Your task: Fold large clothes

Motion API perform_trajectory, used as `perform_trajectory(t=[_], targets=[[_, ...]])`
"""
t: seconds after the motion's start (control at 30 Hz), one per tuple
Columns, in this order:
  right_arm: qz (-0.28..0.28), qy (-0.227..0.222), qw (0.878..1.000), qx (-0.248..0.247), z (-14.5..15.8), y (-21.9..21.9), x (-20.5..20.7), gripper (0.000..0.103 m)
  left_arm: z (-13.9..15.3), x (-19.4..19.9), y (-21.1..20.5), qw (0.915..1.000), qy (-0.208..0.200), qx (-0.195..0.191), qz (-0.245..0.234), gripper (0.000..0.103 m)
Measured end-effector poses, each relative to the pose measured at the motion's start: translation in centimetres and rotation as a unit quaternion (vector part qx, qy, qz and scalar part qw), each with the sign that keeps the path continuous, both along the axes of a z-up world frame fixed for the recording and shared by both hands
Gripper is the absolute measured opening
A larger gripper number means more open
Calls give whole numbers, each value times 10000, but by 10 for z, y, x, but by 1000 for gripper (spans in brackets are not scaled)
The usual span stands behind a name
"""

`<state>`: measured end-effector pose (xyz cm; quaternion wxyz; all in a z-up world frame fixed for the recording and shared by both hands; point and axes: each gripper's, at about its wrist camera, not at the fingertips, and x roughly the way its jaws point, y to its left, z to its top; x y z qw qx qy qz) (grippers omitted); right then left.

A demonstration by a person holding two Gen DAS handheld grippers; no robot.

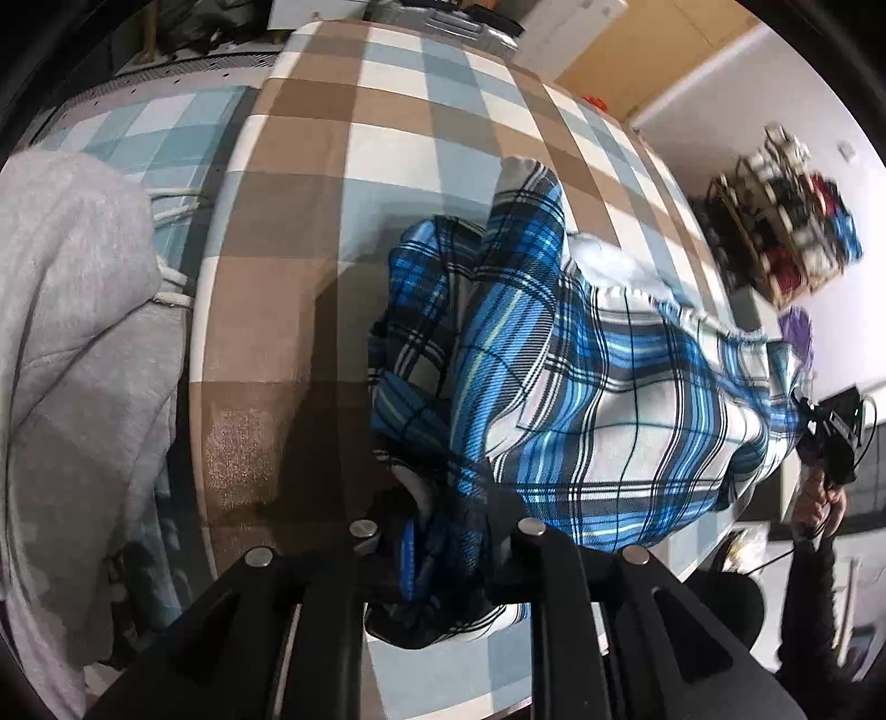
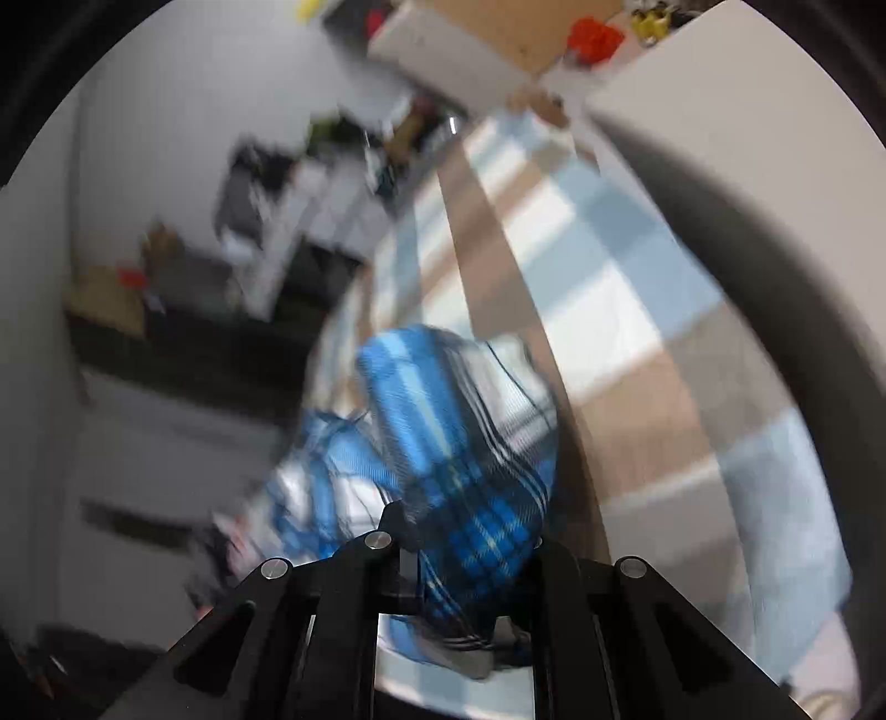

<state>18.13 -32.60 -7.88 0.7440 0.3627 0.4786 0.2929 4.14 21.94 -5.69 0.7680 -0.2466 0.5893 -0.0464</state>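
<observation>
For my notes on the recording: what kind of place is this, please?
Probably a lived-in home room: a checked tablecloth on the work surface, a cluttered shelf against the white wall, a grey hoodie beside the plaid shirt.

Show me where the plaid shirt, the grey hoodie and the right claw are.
plaid shirt point(image 1: 598, 399): left wrist view, its stretched middle.
grey hoodie point(image 1: 72, 310): left wrist view, its body.
right claw point(image 2: 459, 548): right wrist view, between its fingertips.

Checked tablecloth point(image 1: 310, 232) brown/blue/white, grey hoodie point(image 1: 72, 310) at left edge, cluttered shelf rack point(image 1: 786, 216) by wall, red obj point(image 2: 595, 33) blurred
</observation>
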Motion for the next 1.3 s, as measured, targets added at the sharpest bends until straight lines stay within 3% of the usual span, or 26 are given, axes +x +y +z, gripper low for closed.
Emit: perform_trajectory(t=[0.1,0.2,0.27,0.4,0.47,0.5,0.57,0.6,0.63,0.67,0.7,0.77,0.87,0.9,0.97,1.07,1.2,1.3], targets=[[-343,-59,9993,102,2,3,15,12,2,-6,1,10000,-14,51,84,18],[-375,90,9985,-390,1,20,38,12,5,-6,-1,9998,-9,67,211,18],[-405,-96,9958,-818,4,28,46,12,15,-12,-2,9995,-92,100,294,18],[-487,-41,9939,-992,6,35,66,12,50,-22,-4,9965,-618,340,449,18],[-564,-220,9913,-1170,14,38,76,12,79,-31,-6,9912,-963,651,638,19],[-611,-253,9889,-1328,17,41,81,12,88,-34,-7,9892,-1058,779,652,21],[-495,-142,9893,-1362,14,46,85,15,112,-42,-12,9843,-1234,1098,626,49],[-344,23,9887,-1457,9,50,88,26,124,-48,-16,9795,-1391,1287,684,54],[-263,168,9866,-1602,6,52,87,51,136,-51,-21,9761,-1565,1357,660,60],[-230,125,9860,-1649,6,51,82,68,145,-51,-28,9747,-1702,1326,580,63],[-230,-92,9857,-1669,11,50,73,95,150,-50,-34,9747,-1747,1299,505,66],[-348,-559,9841,-1648,24,43,54,99,157,-29,-69,9774,-1762,1166,10,80],[-795,-1144,9806,-1376,51,25,19,101,148,14,-134,9734,-1573,1324,-1010,80],[-1074,-1272,9793,-1155,58,15,0,103,141,29,-158,9680,-1451,1471,-1424,80],[-1337,-1299,9797,-739,62,8,-25,103,120,63,-211,9487,-1294,1878,-2190,80],[-1423,-1101,9835,-177,53,13,-67,103,86,102,-255,9321,-891,2002,-2884,80],[-1158,-1205,9858,145,34,36,-102,103,57,129,-271,9353,-482,1594,-3123,80],[-804,-1448,9862,-37,40,46,-97,103,45,140,-275,9329,-384,1537,-3235,75]])
